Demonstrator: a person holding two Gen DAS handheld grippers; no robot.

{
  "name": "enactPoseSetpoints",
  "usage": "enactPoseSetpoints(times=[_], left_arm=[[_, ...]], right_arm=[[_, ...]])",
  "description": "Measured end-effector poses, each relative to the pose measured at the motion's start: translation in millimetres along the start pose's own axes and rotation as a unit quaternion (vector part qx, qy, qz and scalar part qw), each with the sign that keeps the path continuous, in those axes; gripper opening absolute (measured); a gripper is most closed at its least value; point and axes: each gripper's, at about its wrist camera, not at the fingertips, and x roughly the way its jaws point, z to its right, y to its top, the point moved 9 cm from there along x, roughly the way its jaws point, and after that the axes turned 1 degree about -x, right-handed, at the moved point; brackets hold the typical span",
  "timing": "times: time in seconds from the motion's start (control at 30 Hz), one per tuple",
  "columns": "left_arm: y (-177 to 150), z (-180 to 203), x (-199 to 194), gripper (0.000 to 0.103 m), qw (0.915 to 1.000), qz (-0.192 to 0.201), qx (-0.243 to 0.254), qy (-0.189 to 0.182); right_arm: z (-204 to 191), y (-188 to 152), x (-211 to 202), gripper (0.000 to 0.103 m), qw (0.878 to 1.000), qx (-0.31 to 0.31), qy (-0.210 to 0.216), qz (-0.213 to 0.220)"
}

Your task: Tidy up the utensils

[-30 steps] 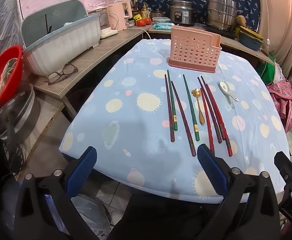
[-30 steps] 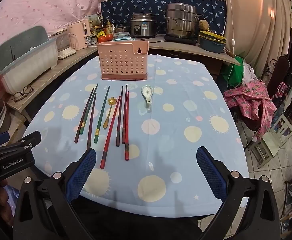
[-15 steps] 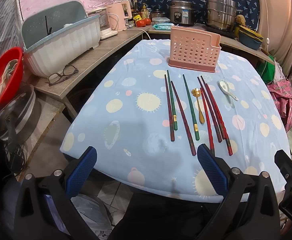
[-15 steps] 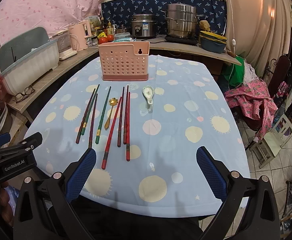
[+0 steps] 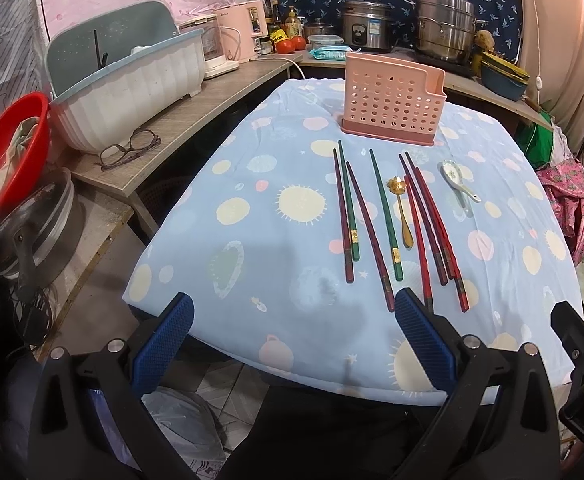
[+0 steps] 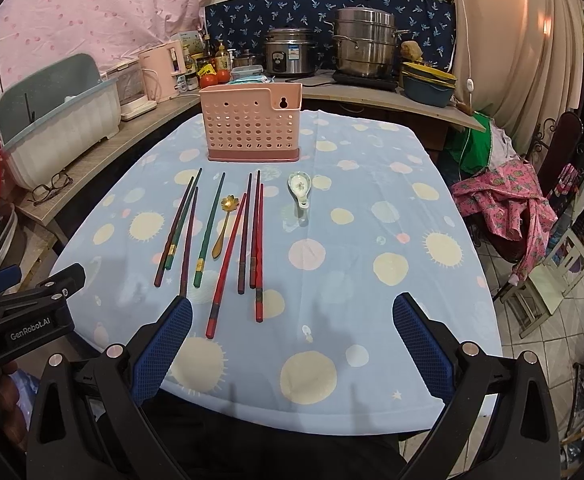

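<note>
A pink perforated utensil holder (image 5: 392, 100) (image 6: 251, 124) stands upright at the far end of the table. In front of it lie several red, dark and green chopsticks (image 5: 384, 220) (image 6: 221, 236), a gold spoon (image 5: 400, 212) (image 6: 223, 226) and a white ceramic spoon (image 5: 458, 180) (image 6: 300, 192), side by side on the cloth. My left gripper (image 5: 294, 340) is open and empty at the table's near edge. My right gripper (image 6: 292, 340) is open and empty over the near edge, just short of the chopstick ends.
The table has a blue dotted cloth (image 5: 275, 208). A side counter on the left holds a dish rack (image 5: 131, 92) and glasses (image 5: 129, 148). Pots and a rice cooker (image 6: 289, 56) stand on the back counter. A chair with pink cloth (image 6: 520, 200) stands on the right.
Both grippers have crept slightly forward toward the table. Nothing on the table has moved.
</note>
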Motion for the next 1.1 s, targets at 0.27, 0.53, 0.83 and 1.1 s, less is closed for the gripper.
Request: enactPoseSetpoints(times=[0.27, 0.53, 0.83, 1.1], left_arm=[[0, 1, 0, 0.096, 1.0, 0.0, 0.0, 0.0], [0, -3, 1, 0.096, 1.0, 0.0, 0.0, 0.001], [0, -3, 1, 0.096, 1.0, 0.001, 0.0, 0.002], [0, -3, 1, 0.096, 1.0, 0.001, 0.0, 0.002]], right_arm=[[-1, 3, 3, 0.096, 1.0, -0.002, 0.001, 0.001], [-16, 5, 4, 0.096, 1.0, -0.004, 0.002, 0.002], [-15, 5, 4, 0.097, 1.0, -0.003, 0.003, 0.002], [-15, 5, 4, 0.096, 1.0, -0.003, 0.003, 0.002]])
